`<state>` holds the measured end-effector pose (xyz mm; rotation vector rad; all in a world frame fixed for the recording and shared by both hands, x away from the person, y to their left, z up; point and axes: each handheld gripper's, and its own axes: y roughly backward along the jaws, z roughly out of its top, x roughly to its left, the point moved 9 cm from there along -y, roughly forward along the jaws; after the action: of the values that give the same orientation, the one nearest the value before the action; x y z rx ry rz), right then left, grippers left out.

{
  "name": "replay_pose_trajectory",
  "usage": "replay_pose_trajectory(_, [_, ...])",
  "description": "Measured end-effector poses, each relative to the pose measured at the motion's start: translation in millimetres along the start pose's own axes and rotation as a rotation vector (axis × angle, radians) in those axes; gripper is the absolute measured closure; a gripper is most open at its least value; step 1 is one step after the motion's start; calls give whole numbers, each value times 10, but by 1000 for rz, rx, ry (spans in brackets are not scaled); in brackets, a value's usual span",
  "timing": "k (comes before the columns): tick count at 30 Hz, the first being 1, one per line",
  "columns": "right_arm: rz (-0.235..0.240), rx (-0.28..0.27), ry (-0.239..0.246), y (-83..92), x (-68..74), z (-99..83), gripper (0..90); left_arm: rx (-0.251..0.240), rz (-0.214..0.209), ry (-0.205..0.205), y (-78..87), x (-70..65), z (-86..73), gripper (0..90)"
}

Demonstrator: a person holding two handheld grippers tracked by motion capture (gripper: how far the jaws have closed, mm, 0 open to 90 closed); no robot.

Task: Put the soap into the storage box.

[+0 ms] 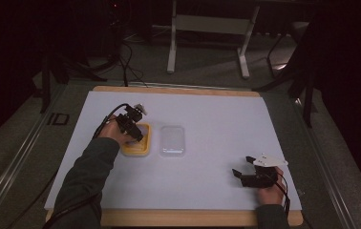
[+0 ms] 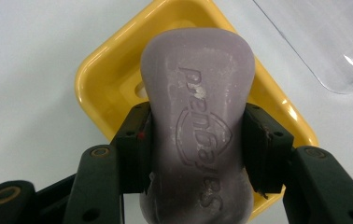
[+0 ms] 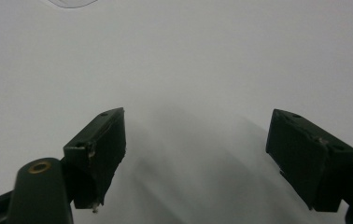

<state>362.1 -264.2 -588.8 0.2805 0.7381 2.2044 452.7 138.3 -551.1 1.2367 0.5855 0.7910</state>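
High view: looks forward and down from above my side, far off, taking in the whole table (image 1: 207, 109) and my two forearms.
Left gripper view: rides my left gripper (image 2: 195, 135), looks steeply down, very near the soap (image 2: 198, 116) over the yellow dish (image 2: 100, 84).
Right gripper view: rides my right gripper (image 3: 195, 154), looks low across bare table (image 3: 202, 56), close.
Shared: the clear lid (image 1: 172, 140) lies in the high view; its edge (image 2: 324, 42) shows in my left gripper view.

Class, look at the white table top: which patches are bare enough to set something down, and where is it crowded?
Bare: the wide stretch between the clear plastic lid and the open right claw, the far strip beyond both, and the near edge of the white table top. Crowded: the left-centre, where the left claw grips the purple soap bar over the yellow plastic soap dish.
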Motion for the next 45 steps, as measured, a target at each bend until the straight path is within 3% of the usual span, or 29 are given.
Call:
replay_pose_trajectory(18, [-1, 1, 1, -1, 1, 0, 197, 13, -16, 40, -96, -9, -14, 492])
replay_pose_trajectory(21, [0, 1, 1, -1, 1, -1, 197, 10, -28, 48, -89, -10, -14, 457])
replay_pose_trajectory(27, [-2, 2, 3, -3, 1, -1, 197, -26, -35, 38, -16, -29, 18, 359])
replay_pose_trajectory(33, [-1, 2, 3, -3, 2, -1, 197, -47, -22, 21, 34, -42, 34, 355])
replay_pose_trajectory(39, [-1, 2, 4, -3, 2, -1, 197, -90, 4, -50, 94, -82, 58, 363])
replay_pose_trajectory(45, [-2, 3, 4, -4, 2, -1, 197, -111, -3, -57, 126, -98, 58, 364])
